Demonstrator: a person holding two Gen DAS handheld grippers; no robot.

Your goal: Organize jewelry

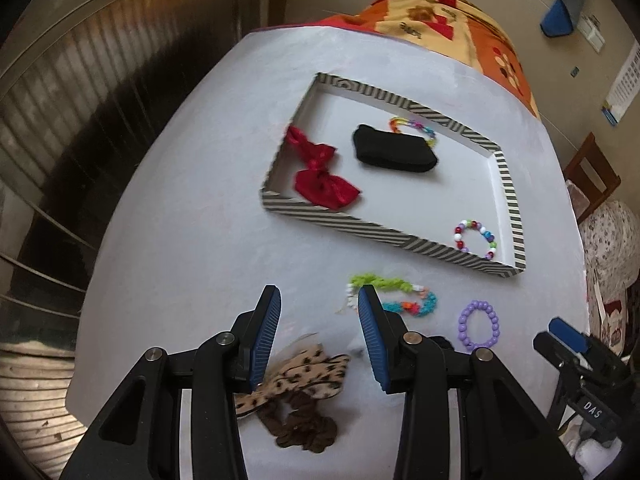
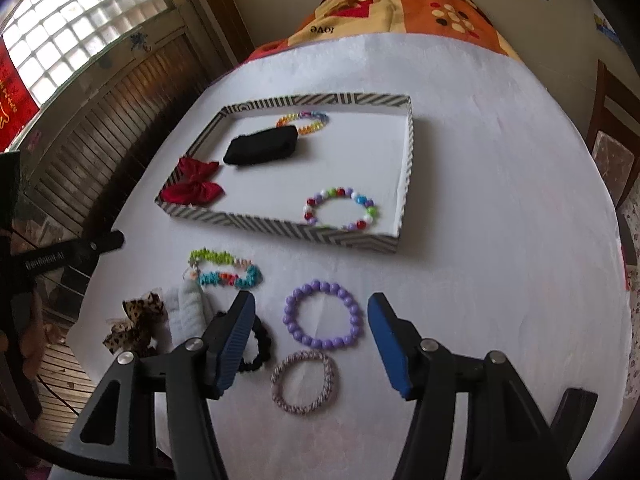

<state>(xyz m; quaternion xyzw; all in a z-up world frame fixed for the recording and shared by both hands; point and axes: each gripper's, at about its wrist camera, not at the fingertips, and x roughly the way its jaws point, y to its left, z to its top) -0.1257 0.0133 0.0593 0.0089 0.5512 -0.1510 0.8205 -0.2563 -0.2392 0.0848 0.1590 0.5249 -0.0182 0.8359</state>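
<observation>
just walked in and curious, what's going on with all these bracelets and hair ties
A person is sorting jewelry into a striped tray using two handheld claws. The red bow, black pouch and two beaded bracelets are already inside. Both the left claw and the right claw are open and empty; the right one hovers over the purple bead bracelet.

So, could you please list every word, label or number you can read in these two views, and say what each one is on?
"love": blanket beyond the table, printed at least twice, appearing upside down.
"DAS": black body of the right tongs, seen from the left wrist.
"GenRobot-AI", roughly; blurred: black body of the left tongs, seen from the right wrist.
Red banner at the window: gold characters, unreadable.
Wall calendar: too small.
</observation>
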